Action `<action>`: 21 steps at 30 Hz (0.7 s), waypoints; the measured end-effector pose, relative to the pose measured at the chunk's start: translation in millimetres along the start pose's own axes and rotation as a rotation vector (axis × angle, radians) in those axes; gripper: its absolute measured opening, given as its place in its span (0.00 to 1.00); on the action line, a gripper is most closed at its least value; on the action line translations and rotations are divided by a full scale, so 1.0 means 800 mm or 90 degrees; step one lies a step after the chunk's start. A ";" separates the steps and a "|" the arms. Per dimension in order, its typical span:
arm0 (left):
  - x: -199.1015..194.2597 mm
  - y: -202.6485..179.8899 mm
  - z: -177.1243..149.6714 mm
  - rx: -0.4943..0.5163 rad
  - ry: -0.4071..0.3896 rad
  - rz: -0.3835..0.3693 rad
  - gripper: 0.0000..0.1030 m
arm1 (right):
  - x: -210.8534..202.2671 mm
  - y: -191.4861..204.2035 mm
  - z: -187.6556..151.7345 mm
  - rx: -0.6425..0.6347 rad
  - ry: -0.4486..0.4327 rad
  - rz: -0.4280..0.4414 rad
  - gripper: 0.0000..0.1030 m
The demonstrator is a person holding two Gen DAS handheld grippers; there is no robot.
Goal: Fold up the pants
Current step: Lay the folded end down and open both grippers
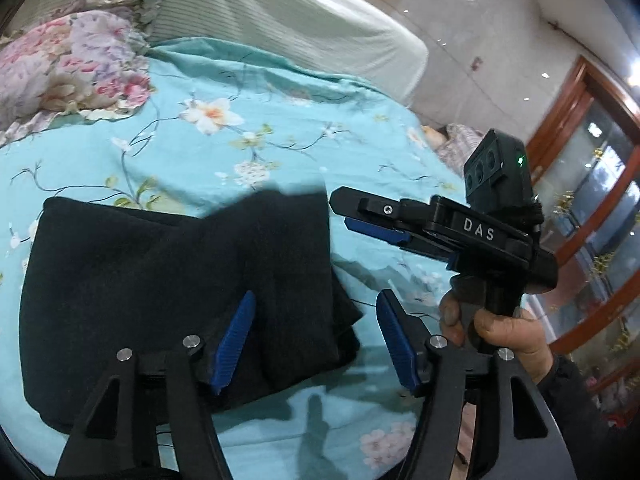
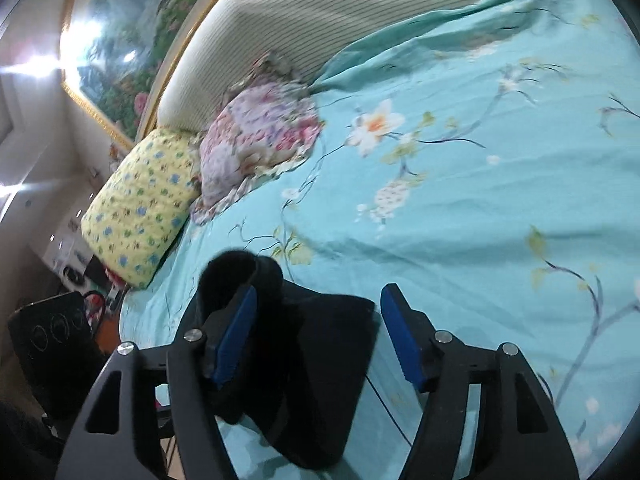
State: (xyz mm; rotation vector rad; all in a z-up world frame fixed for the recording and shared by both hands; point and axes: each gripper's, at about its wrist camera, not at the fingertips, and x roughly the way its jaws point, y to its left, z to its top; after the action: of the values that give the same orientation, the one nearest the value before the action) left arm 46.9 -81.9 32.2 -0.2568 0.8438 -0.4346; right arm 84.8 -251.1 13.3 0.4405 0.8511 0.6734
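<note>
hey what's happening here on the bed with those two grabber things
A person is folding dark pants on a bed with a turquoise floral sheet, holding a two-finger gripper in each hand. The pants lie in a folded bundle. Both the left gripper and the right gripper have their jaws open just above the bundle, not gripping it. Pillows sit by the headboard.

Bright indoor light, heavy fisheye bend, motion blur in places

Both views curve hard toward dark vignetted corners. In the right wrist view a glossy framed picture [image 2: 120,40] throws white glare, and the floral pillow [image 2: 256,140] is smeared. In the left wrist view ceiling lights reflect as specks on the wall, the black pants [image 1: 160,280] swallow detail with a blurred top edge, and soft shadows fall on the turquoise sheet [image 1: 248,160].
</note>
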 end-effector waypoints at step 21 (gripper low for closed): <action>-0.093 0.103 0.003 -0.115 -0.077 0.060 0.72 | -0.030 0.076 -0.044 -0.007 -0.045 -0.076 0.92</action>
State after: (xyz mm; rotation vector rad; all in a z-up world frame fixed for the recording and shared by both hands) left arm 27.2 25.6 51.3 -0.4038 0.7734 -0.2517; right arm 23.1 -221.2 41.9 0.3984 0.8002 0.5495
